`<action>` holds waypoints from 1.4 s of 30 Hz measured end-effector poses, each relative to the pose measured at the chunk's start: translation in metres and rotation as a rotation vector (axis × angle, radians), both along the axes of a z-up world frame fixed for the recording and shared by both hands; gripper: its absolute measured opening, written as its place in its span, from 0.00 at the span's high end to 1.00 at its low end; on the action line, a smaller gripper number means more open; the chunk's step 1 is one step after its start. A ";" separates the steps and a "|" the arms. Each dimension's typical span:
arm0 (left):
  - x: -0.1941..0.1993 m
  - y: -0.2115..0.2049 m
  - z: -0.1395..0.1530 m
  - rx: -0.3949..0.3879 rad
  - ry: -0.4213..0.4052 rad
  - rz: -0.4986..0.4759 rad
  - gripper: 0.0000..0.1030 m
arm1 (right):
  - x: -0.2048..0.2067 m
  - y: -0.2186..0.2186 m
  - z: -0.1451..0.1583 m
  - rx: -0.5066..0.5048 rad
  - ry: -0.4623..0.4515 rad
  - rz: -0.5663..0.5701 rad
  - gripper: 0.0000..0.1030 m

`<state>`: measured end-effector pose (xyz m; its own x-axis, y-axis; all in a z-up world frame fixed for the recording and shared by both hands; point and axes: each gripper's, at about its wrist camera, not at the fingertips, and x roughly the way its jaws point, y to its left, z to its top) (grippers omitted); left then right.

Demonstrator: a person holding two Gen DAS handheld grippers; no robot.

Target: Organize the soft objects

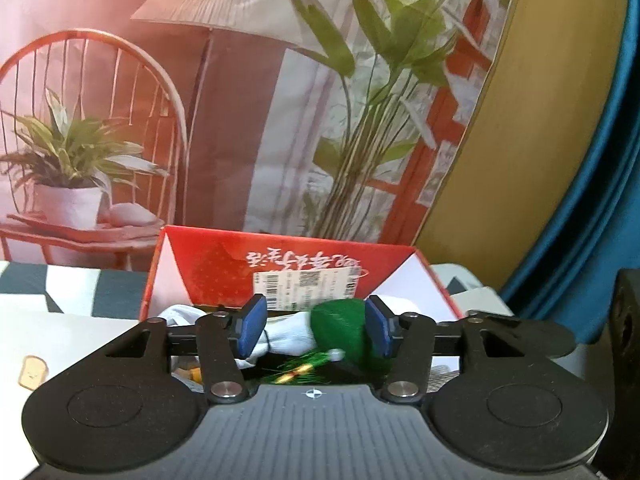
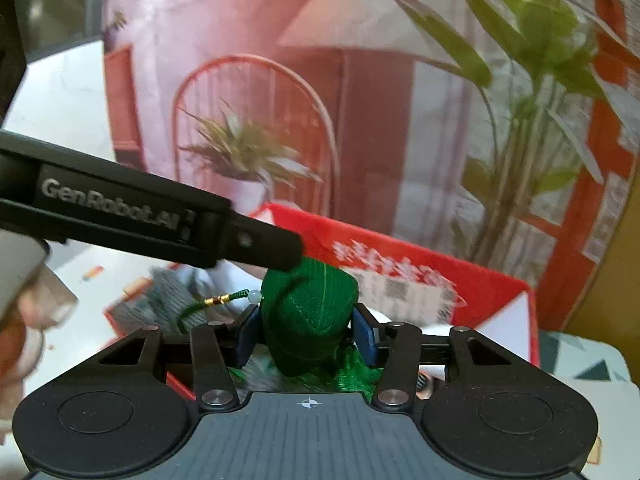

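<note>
The green stitched fabric pouch (image 2: 310, 320) stands nearly upright at the centre of the right wrist view, long axis vertical, its green cord with a pale bead (image 2: 224, 300) going out to the left. The right tongs (image 2: 308, 334) are clamped on its lower sides, above the open red cardboard box (image 2: 420, 276). In the left wrist view the left tongs (image 1: 316, 330) are spread apart over the same box, level, with a white sock (image 1: 280, 336) and the pouch (image 1: 340, 324) between the blue pads (image 1: 252, 326). The patterned worktop (image 1: 80, 292) lies at the left.
</note>
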<state>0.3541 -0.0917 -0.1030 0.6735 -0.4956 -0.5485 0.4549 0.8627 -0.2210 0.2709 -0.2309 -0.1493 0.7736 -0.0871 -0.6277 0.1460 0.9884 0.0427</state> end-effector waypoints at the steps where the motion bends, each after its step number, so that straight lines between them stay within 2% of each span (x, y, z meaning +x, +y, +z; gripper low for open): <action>1: 0.000 -0.001 0.000 0.017 -0.008 0.004 0.34 | -0.001 -0.003 -0.002 -0.002 0.009 -0.015 0.51; 2: -0.001 -0.001 0.001 0.036 -0.019 0.011 0.27 | -0.003 -0.006 -0.003 0.000 0.016 -0.031 0.49; 3: -0.002 -0.002 0.002 0.054 -0.032 0.020 0.24 | -0.005 -0.009 -0.004 0.003 0.020 -0.047 0.43; 5: -0.006 0.000 0.004 0.081 -0.058 0.034 0.10 | -0.009 -0.015 -0.005 0.006 0.025 -0.081 0.33; 7: -0.010 0.001 0.007 0.104 -0.080 0.047 0.05 | -0.014 -0.019 -0.005 0.003 0.027 -0.110 0.15; 9: -0.013 0.002 0.011 0.122 -0.088 0.055 0.02 | -0.019 -0.023 -0.003 0.000 0.023 -0.140 0.03; 10: -0.015 0.003 0.013 0.125 -0.090 0.058 0.01 | -0.022 -0.024 -0.001 -0.001 0.016 -0.153 0.01; 19: -0.034 0.019 0.025 0.139 -0.103 0.150 0.00 | -0.043 -0.035 0.019 0.006 -0.045 -0.246 0.00; 24: -0.050 0.023 0.035 0.183 -0.148 0.202 0.00 | -0.057 -0.036 0.033 0.011 -0.100 -0.284 0.00; 27: -0.057 0.028 0.041 0.182 -0.156 0.233 0.00 | -0.062 -0.036 0.041 0.007 -0.108 -0.310 0.00; 42: -0.109 0.053 0.070 0.181 -0.226 0.296 0.00 | -0.106 -0.034 0.084 0.030 -0.145 -0.360 0.00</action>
<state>0.2449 -0.0390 -0.0334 0.8859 -0.1711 -0.4312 0.2005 0.9794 0.0234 0.1651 -0.2649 -0.0655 0.7777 -0.3526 -0.5205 0.4736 0.8730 0.1162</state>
